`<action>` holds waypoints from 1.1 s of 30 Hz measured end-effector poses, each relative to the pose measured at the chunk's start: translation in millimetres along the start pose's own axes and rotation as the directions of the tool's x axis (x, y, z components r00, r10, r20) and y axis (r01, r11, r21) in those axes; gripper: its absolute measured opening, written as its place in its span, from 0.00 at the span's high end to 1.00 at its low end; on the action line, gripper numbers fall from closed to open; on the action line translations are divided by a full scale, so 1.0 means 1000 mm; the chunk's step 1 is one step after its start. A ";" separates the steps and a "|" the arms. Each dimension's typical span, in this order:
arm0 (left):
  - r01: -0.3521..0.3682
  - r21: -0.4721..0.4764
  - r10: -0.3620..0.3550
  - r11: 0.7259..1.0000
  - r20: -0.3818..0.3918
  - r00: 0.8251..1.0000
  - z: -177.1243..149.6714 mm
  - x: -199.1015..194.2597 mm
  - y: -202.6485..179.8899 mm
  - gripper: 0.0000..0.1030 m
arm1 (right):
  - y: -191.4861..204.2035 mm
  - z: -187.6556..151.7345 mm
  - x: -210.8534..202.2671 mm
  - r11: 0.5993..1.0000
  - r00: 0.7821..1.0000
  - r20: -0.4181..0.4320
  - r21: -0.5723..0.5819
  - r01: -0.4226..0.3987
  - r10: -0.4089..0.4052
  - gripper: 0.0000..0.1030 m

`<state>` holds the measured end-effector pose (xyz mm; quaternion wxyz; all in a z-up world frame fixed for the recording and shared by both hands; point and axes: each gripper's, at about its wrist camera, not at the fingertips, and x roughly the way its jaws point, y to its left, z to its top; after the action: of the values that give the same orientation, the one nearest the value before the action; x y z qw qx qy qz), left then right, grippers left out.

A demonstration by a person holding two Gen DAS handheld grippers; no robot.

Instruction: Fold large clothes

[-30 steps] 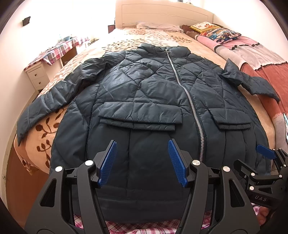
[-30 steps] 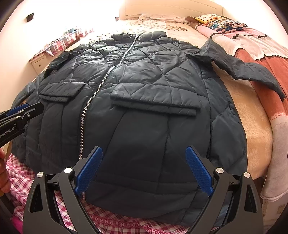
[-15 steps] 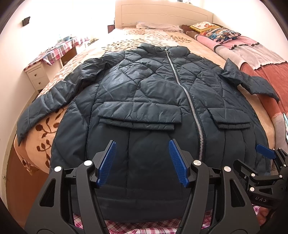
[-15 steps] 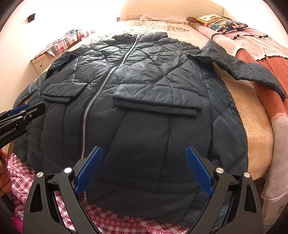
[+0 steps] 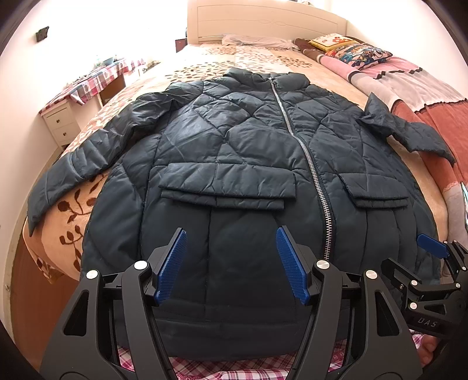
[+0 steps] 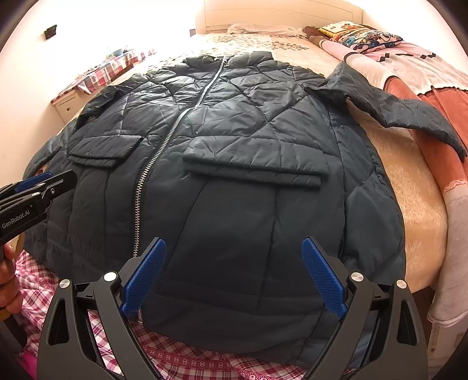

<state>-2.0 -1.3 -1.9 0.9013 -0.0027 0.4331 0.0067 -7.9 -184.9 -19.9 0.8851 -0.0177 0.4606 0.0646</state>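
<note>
A large dark blue quilted jacket (image 5: pixel 234 152) lies front up and zipped on the bed, collar far, hem near; it also shows in the right wrist view (image 6: pixel 234 140). Its left sleeve (image 5: pixel 87 152) runs out to the bed's left edge. Its right sleeve (image 6: pixel 403 111) lies out to the right. My left gripper (image 5: pixel 231 251) is open and empty above the hem, left of the zip. My right gripper (image 6: pixel 234 263) is open and empty above the hem, right of the zip. Each gripper shows at the edge of the other's view.
The bed (image 5: pixel 248 58) has a beige leaf-print cover and a white headboard (image 5: pixel 263 20). Pink and red blankets (image 5: pixel 409 84) and pillows (image 5: pixel 356 52) lie along the right side. A white nightstand (image 5: pixel 61 122) stands at the left. A pink checked cloth (image 6: pixel 190 359) lies under the hem.
Both grippers have stayed open and nearly still. The right wrist view has shifted slightly, so the jacket sits a little lower in it.
</note>
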 end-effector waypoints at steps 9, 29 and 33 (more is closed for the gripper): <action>-0.001 0.001 0.001 1.000 0.000 1.000 0.000 0.000 0.000 0.38 | -0.001 -0.001 0.001 1.000 1.000 -0.002 0.003 -0.001 0.001 0.12; -0.003 0.001 0.003 1.000 -0.006 1.000 -0.002 0.002 0.004 0.38 | -0.001 -0.001 0.002 1.000 1.000 -0.003 0.005 -0.003 0.003 0.12; -0.003 0.000 0.003 1.000 -0.006 1.000 -0.002 0.002 0.004 0.38 | -0.002 0.000 0.002 1.000 1.000 -0.003 0.005 -0.002 0.002 0.12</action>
<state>-3.0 2.5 -4.7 0.8999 -0.0022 0.4359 0.0079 -6.9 -186.3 -21.9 0.8842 -0.0149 0.4623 0.0643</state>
